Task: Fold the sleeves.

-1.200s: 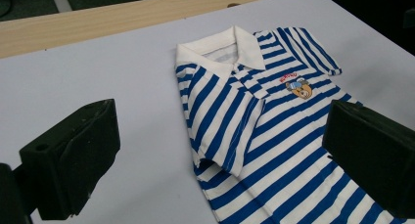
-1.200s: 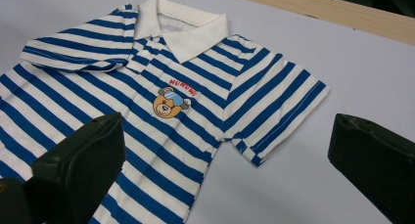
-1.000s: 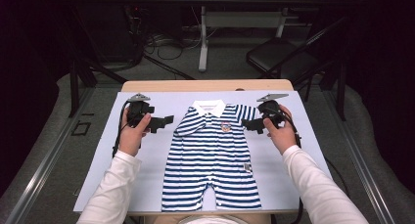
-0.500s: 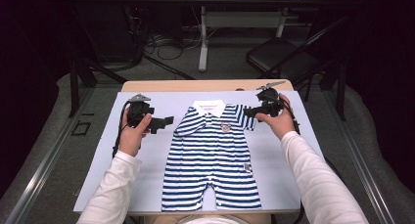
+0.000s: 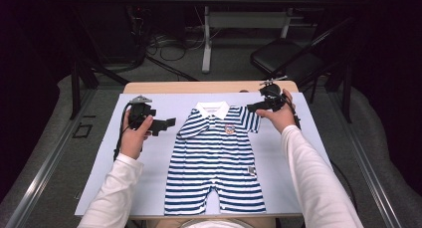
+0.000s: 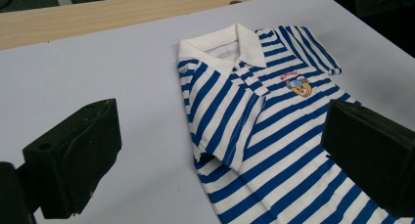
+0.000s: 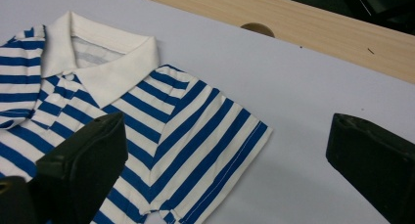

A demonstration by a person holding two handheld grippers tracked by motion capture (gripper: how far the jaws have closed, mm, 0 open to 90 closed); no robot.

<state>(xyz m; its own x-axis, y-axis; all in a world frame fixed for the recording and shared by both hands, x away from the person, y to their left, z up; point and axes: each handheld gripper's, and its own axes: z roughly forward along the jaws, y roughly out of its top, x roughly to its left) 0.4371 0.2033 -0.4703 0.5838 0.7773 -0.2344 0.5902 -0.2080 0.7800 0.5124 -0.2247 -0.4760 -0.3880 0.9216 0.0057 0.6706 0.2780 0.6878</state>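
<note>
Near right gripper (image 7: 220,185): romper (image 7: 147,131) sleeve, grommet hole (image 7: 258,29).

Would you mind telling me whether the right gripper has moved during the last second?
Yes. The right gripper has shifted away from the person, toward the table's far wooden edge, and now sits level with the romper's collar rather than below it.

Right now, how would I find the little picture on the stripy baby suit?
Start at the pale blue mat on the table, where the blue-and-white striped romper lies flat. Go up to its white collar, then slightly down the chest. The bear badge there is orange-brown with red letters above, the one patch that isn't stripes.
</note>
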